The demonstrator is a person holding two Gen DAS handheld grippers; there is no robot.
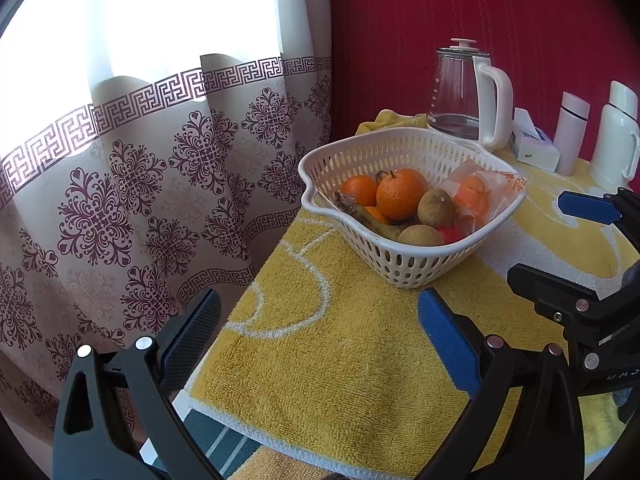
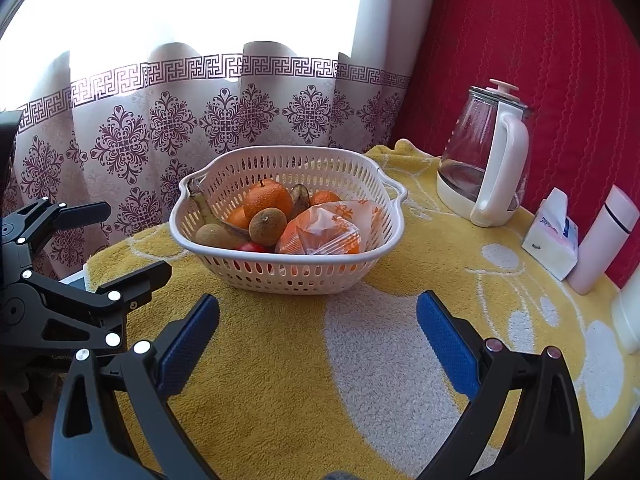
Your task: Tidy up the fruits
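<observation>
A white perforated basket [image 1: 400, 270] [image 2: 280, 256] stands on a yellow towel [image 1: 340, 352] [image 2: 280, 380]. In it lie oranges [image 1: 400, 196] [image 2: 268, 198], brown round fruits [image 1: 435, 207] [image 2: 267, 220], a dark banana [image 1: 368, 216] [image 2: 202, 206], a red fruit [image 1: 450, 234] [image 2: 252, 247] and a clear bag of oranges [image 1: 480, 192] [image 2: 328, 232]. My left gripper [image 1: 322, 336] [image 2: 120, 242] is open and empty, short of the basket on its left. My right gripper [image 2: 318, 332] [image 1: 564, 244] is open and empty in front of the basket.
A glass kettle [image 1: 464, 92] [image 2: 484, 156] stands behind the basket. A tissue pack [image 1: 532, 144] [image 2: 554, 236], a pink bottle [image 1: 570, 132] [image 2: 604, 240] and a white flask [image 1: 612, 136] line the red wall. A patterned curtain [image 1: 140, 180] hangs past the table's left edge.
</observation>
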